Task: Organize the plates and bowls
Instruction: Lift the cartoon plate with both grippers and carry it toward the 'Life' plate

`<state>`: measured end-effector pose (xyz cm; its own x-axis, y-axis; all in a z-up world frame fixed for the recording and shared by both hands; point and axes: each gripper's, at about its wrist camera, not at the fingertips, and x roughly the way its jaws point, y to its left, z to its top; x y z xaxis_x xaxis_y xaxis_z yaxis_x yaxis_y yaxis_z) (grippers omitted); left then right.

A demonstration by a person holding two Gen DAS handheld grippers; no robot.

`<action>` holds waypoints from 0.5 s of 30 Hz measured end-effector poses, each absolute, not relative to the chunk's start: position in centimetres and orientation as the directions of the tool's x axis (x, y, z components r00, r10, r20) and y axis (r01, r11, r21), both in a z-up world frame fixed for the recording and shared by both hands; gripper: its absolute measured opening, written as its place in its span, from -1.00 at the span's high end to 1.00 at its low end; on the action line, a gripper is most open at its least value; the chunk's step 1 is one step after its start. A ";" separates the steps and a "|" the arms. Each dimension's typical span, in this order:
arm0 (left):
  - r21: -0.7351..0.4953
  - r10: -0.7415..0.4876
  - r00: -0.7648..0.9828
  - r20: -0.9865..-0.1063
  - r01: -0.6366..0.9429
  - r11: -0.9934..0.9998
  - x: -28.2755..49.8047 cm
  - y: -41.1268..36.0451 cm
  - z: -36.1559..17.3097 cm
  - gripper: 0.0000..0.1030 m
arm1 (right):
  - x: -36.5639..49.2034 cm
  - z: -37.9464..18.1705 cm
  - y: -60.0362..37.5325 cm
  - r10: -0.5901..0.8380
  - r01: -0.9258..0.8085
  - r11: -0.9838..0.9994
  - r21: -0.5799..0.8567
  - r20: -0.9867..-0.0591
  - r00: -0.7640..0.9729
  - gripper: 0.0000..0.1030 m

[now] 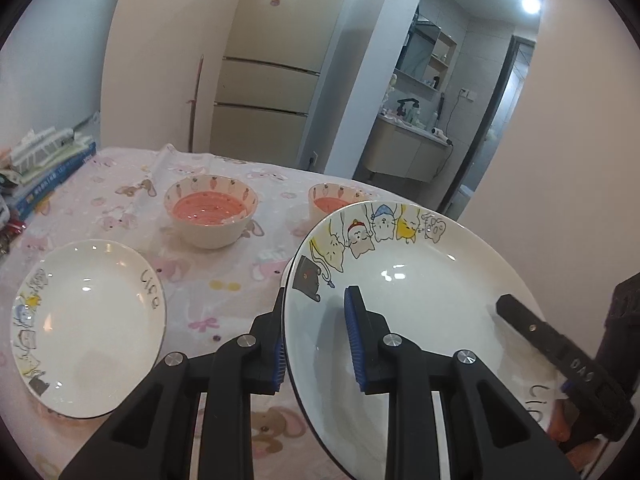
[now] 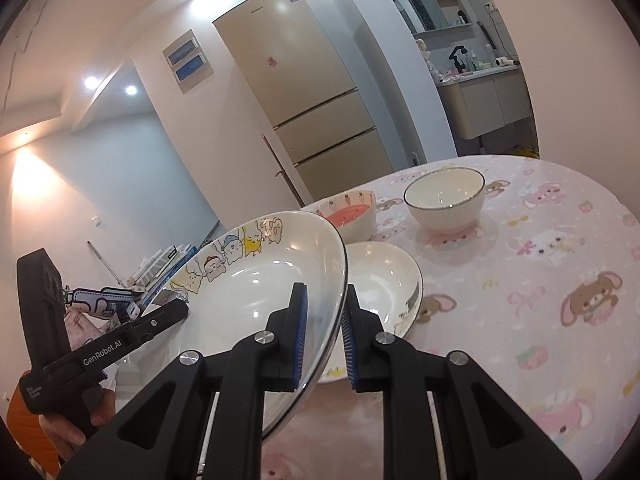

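A white plate with cartoon cats [image 1: 420, 280] [image 2: 248, 280] is held tilted above the table by both grippers. My left gripper [image 1: 316, 344] is shut on its left rim. My right gripper [image 2: 324, 332] is shut on its right rim; its finger also shows in the left wrist view [image 1: 560, 348]. A second cat plate [image 1: 88, 332] lies flat at the left. Another white plate [image 2: 384, 284] lies under the held one. Two carrot-pattern bowls with pink insides [image 1: 210, 210] [image 1: 332, 200] and a plain white bowl [image 2: 444, 198] stand further back.
The round table has a pink cartoon cloth [image 2: 540, 280]. Stacked books and clutter [image 1: 44, 168] sit at its left edge. A fridge [image 2: 312, 92] and a washbasin cabinet [image 1: 408, 148] stand behind the table.
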<state>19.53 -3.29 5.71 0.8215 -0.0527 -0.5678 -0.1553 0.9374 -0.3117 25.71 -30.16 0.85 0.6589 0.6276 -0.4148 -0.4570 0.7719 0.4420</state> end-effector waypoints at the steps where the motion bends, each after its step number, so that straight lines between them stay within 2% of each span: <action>1: -0.314 -0.054 0.821 -0.568 -0.155 0.937 20.0 -3.1 5.9 0.47 | 26.3 1.0 -30.1 0.633 -0.466 0.767 0.441 -0.410 0.656 0.69; 5: -0.309 -0.061 0.814 -0.577 -0.148 0.939 21.7 -3.0 6.5 0.48 | 28.8 1.8 -29.8 0.667 -0.490 0.739 0.462 -0.401 0.628 0.69; 15: -0.295 -0.040 0.801 -0.597 -0.172 0.940 24.6 -3.1 5.9 0.48 | 31.7 1.5 -29.1 0.642 -0.480 0.762 0.434 -0.416 0.644 0.69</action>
